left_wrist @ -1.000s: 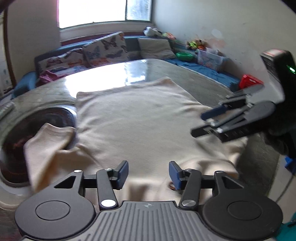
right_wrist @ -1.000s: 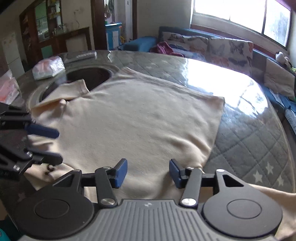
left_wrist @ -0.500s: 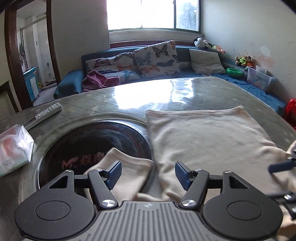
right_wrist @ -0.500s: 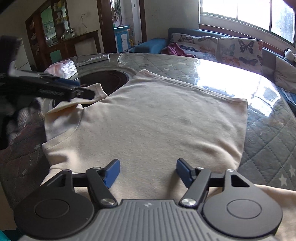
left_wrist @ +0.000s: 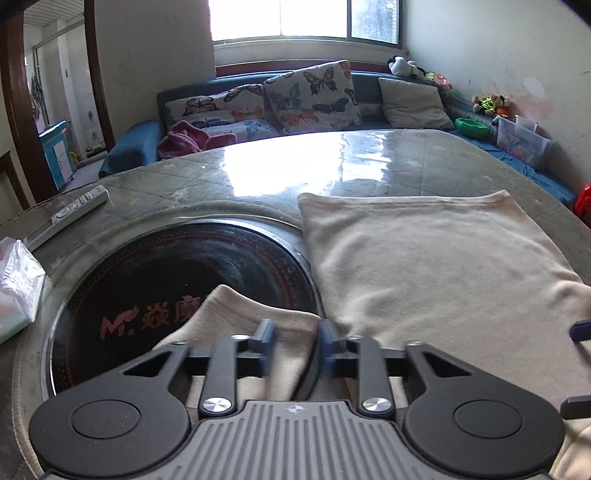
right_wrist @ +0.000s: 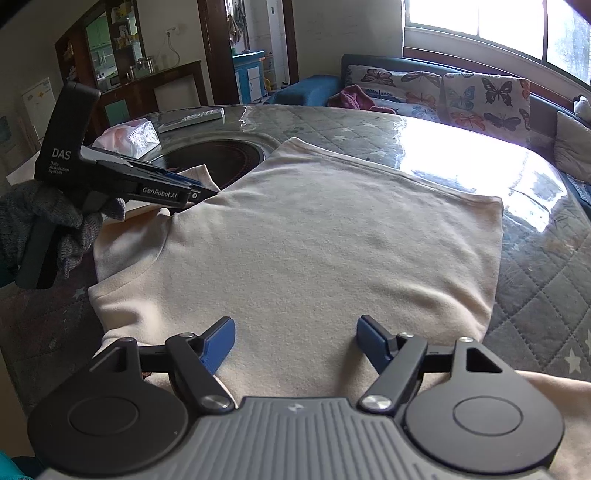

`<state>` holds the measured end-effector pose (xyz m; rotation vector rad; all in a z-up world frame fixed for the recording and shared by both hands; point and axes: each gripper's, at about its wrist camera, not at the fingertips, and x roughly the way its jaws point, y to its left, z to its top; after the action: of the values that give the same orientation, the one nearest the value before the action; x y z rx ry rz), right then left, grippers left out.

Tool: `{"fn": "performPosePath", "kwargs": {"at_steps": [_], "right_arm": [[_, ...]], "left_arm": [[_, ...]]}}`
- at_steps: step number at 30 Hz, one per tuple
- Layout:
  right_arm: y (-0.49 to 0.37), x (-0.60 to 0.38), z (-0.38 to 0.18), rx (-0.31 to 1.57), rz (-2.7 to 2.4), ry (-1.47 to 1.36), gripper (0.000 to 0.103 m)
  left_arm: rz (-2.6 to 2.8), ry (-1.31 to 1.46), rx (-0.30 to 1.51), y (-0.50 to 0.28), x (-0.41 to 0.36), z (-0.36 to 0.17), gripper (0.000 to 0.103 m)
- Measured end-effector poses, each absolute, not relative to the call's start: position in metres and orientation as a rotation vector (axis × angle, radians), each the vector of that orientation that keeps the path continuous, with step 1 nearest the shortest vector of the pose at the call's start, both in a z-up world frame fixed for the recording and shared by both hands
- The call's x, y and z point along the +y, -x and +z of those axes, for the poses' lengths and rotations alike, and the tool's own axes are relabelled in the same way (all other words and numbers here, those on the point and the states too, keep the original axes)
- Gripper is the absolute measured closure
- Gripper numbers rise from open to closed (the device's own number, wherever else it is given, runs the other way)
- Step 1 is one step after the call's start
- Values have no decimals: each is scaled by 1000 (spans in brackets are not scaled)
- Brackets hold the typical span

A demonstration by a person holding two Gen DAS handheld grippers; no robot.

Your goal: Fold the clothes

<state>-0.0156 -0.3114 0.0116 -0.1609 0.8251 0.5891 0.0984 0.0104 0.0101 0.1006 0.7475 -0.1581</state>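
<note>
A: Which surface carries the work?

B: A round table (left_wrist: 406,162) with a quilted grey cover under a glossy clear sheet that mirrors the window (left_wrist: 306,18). Set into it is a dark circular glass panel (left_wrist: 166,280) with red lettering.

A: And the garment?

B: A cream shirt (right_wrist: 325,251) lies flat on the table, hem toward the far side. One sleeve (left_wrist: 251,325) reaches over the edge of the dark panel.

A: State of the left gripper (left_wrist: 294,341)?

B: Its jaws are closing, with a narrow gap left between them. The sleeve's edge lies between the blue pads; a firm pinch cannot be confirmed. In the right wrist view a gloved hand (right_wrist: 44,225) carries this tool at the sleeve and shoulder.

A: The right gripper (right_wrist: 295,341)?

B: Its jaws are opening and stand wide above the near part of the shirt, holding nothing.

A: What else occupies the tabletop?

B: A white remote control (left_wrist: 79,206) and a plastic-wrapped pack (left_wrist: 18,280), both on the far side of the panel from the shirt.

A: The room?

B: A blue sofa (left_wrist: 140,147) with butterfly cushions (left_wrist: 310,96) stands under the window, with a pink cloth (left_wrist: 192,136) on its seat. A dark wooden cabinet (right_wrist: 122,62) stands against the opposite wall.
</note>
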Motion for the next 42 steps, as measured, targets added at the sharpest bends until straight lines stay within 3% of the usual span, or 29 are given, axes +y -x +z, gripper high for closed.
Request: {"fn": "performPosePath", "kwargs": {"at_steps": [1, 3, 15, 22, 32, 41, 42], "right_arm": [[15, -311, 12, 826, 589, 160, 28], [15, -311, 12, 826, 588, 158, 28], [16, -307, 12, 826, 574, 177, 28], [17, -303, 12, 826, 564, 196, 28], [17, -300, 12, 832, 560, 216, 28], [19, -298, 13, 834, 563, 222, 25], [19, -297, 13, 835, 564, 223, 24]], "left_arm": [[-155, -88, 744, -98, 14, 11, 93], [-139, -62, 735, -98, 21, 14, 96], [96, 142, 573, -42, 118, 60, 97], [191, 174, 592, -12, 157, 48, 97], [278, 149, 674, -1, 173, 19, 93], [176, 180, 643, 4, 147, 42, 92], [146, 181, 645, 1, 138, 43, 88]]}}
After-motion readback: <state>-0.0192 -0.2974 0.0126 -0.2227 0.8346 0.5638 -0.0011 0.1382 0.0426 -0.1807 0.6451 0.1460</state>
